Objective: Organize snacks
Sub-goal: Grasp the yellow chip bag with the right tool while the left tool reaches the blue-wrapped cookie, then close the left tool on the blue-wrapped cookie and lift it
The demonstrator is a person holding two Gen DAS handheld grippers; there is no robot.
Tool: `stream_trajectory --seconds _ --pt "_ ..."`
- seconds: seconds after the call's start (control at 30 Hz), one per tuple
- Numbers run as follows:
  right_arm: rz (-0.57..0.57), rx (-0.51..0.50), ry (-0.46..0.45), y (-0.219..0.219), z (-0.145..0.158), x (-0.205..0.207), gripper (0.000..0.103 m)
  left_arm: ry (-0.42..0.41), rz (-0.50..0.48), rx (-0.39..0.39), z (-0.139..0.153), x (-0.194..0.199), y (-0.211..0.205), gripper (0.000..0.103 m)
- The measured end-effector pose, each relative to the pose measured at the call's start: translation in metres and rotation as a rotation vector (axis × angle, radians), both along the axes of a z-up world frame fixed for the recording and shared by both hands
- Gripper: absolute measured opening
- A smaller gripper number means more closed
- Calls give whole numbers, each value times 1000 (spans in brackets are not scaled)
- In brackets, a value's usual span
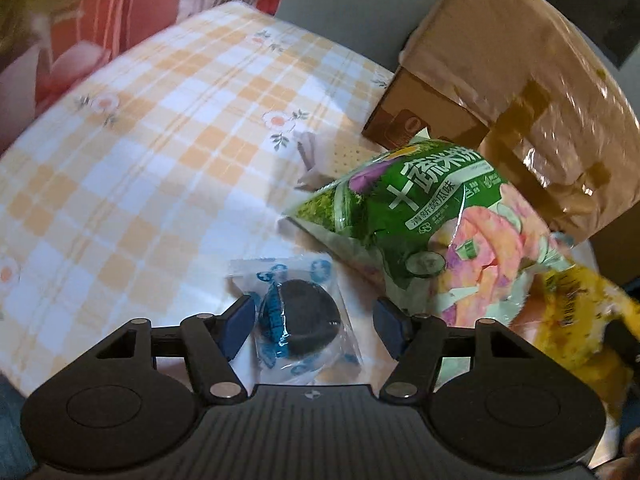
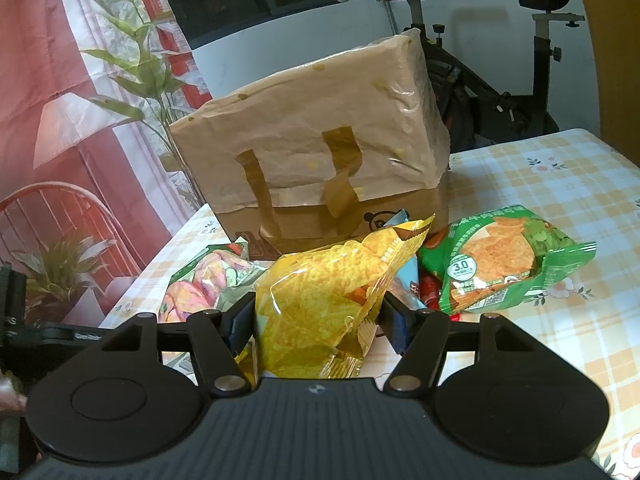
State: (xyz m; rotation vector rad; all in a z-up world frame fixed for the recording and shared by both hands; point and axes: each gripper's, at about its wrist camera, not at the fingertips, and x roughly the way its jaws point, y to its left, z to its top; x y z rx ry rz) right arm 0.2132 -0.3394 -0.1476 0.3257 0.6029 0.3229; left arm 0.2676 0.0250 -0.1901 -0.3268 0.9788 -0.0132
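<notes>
The left claw [image 1: 314,326] is spread apart, its fingers on either side of a wrapped dark cookie [image 1: 298,322] that lies on the desk [image 1: 160,160] without either pad touching it. Just ahead and to its right lies a green snack bag [image 1: 408,216], with a brown paper bag [image 1: 520,92] beyond it. The right claw [image 2: 318,320] is clamped on a yellow chip bag [image 2: 324,292]. Ahead of it stands the brown paper bag [image 2: 316,152]; to its right, on the desk [image 2: 580,320], lies a green chip bag [image 2: 504,260].
</notes>
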Motion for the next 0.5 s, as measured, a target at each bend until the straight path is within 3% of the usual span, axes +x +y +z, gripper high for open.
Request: stream_trajectory --seconds 0.13,0.4,0.5 --pt "-8 1 4 -2 -1 0 66 -15 -52 140 -6 -1 -11 66" --pt "3 -6 13 1 -3 1 66 -50 -61 251 -7 -5 -25 66" --pt "1 -8 11 1 -2 0 66 -63 -72 274 -7 -8 -27 54"
